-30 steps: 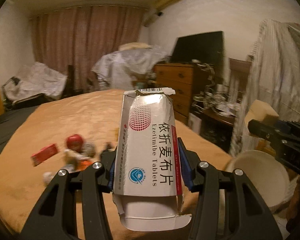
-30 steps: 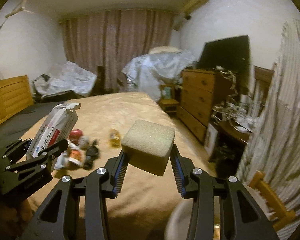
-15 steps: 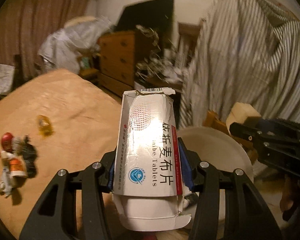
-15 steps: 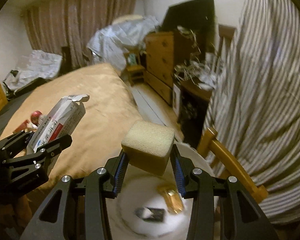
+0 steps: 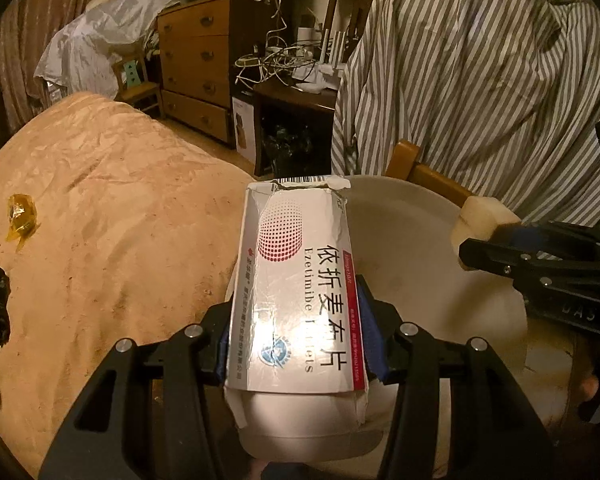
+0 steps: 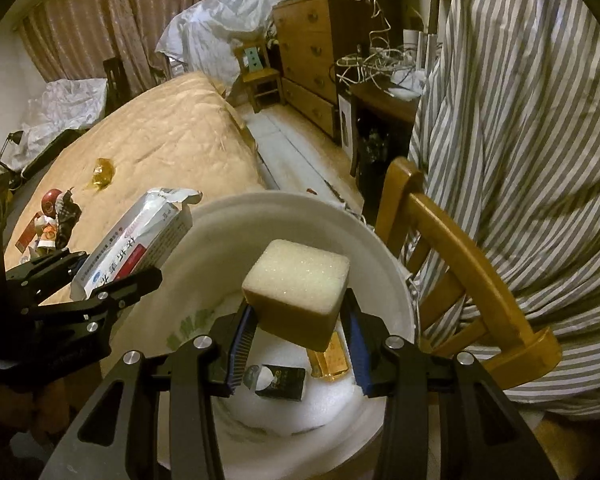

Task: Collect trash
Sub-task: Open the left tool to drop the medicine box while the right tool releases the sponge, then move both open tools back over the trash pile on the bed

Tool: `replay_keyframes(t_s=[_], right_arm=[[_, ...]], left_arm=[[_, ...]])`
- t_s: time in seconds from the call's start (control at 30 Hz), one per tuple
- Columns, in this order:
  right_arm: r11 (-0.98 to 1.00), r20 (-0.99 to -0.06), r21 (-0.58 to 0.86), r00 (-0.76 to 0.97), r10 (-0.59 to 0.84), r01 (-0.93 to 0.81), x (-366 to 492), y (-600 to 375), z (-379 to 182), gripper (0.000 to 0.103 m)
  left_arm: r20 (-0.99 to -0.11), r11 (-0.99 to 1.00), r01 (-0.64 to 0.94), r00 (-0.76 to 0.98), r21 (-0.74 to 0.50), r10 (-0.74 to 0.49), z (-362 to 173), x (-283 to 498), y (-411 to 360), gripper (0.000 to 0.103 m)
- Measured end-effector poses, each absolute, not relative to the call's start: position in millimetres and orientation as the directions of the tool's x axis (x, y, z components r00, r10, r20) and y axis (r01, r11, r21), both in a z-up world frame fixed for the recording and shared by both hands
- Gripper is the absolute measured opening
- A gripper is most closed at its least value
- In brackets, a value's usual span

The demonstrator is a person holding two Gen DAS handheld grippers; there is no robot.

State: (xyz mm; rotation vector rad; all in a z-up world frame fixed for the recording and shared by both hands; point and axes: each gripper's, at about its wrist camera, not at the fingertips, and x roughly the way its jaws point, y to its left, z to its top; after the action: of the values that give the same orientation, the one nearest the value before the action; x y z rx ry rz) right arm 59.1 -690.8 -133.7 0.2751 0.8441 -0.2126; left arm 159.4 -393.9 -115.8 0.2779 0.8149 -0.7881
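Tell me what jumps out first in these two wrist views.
The torn medicine box clamped in the left gripper fills the left wrist view, held above the white bin beside the bed. The yellow foam block in the right gripper hangs over the bin's mouth. More trash lies on the tan bedspread.
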Motion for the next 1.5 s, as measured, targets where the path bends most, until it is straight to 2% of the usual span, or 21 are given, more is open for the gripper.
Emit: replay_keyframes(t_s=[0.1,0.13,0.17,0.2,0.23,0.67,0.9,1.03,1.2,1.3,1.37,1.43,1.5], right_arm=[[0.942,-0.760,0.160,0.646,-0.072,0.294,60.1,-690.5,-140.0,0.043],[0.942,-0.760,0.162,0.646,-0.071,0.294,60.4,-690.7,-140.1,0.045],[0.941,-0.759,0.164,0.648,-0.071,0.295,60.3,-690.2,-140.4,0.052],[0.940,-0.754,0.169,0.653,-0.070,0.296,59.3,-689.2,-139.4,0.057],[0.939,-0.751,0.173,0.657,-0.069,0.297,58.5,-688.4,-138.3,0.063],[0.940,-0.716,0.175,0.694,-0.083,0.293,48.3,-676.8,-119.3,0.063],[0.957,-0.605,0.210,0.795,-0.032,0.199,42.0,-625.7,-86.6,0.066],[0.970,-0.553,0.223,0.832,0.042,0.099,52.8,-578.6,-73.2,0.075],[0.967,-0.551,0.250,0.815,0.178,-0.042,82.6,-512.1,-76.3,0.078],[0.959,-0.578,0.262,0.777,0.248,-0.111,106.7,-471.1,-88.3,0.078],[0.953,-0.585,0.268,0.762,0.278,-0.141,116.3,-451.5,-92.3,0.078],[0.947,-0.593,0.274,0.745,0.305,-0.169,126.0,-430.7,-96.9,0.078],[0.943,-0.602,0.277,0.732,0.320,-0.184,132.6,-418.1,-103.3,0.078]], left_arm=[[-0.736,0.686,0.724,0.429,-0.066,-0.523,-113.1,160.5,-392.9,0.051],[-0.735,0.686,0.724,0.432,-0.062,-0.523,-112.5,161.0,-395.1,0.054],[-0.735,0.688,0.724,0.434,-0.060,-0.521,-112.3,161.2,-395.2,0.060],[-0.732,0.692,0.720,0.441,-0.058,-0.520,-111.7,160.7,-394.0,0.072],[-0.723,0.699,0.713,0.457,-0.051,-0.518,-110.6,160.5,-392.8,0.076],[-0.708,0.720,0.692,0.487,-0.045,-0.512,-98.5,163.6,-369.5,0.076],[-0.695,0.767,0.640,0.529,-0.050,-0.487,-90.7,177.0,-305.7,0.076],[-0.687,0.812,0.580,0.565,-0.062,-0.456,-85.1,188.8,-253.3,0.076],[-0.678,0.904,0.418,0.637,-0.096,-0.366,-77.9,213.0,-154.8,0.076],[-0.679,0.966,0.230,0.691,-0.117,-0.247,-79.5,237.3,-84.5,0.077],[-0.713,0.982,0.094,0.677,-0.162,-0.182,-92.5,256.3,-36.3,0.077],[-0.737,0.982,0.039,0.656,-0.183,-0.163,-102.9,267.4,-11.6,0.077],[-0.777,0.981,0.052,0.604,-0.186,-0.179,-121.5,280.6,-1.5,0.077]])
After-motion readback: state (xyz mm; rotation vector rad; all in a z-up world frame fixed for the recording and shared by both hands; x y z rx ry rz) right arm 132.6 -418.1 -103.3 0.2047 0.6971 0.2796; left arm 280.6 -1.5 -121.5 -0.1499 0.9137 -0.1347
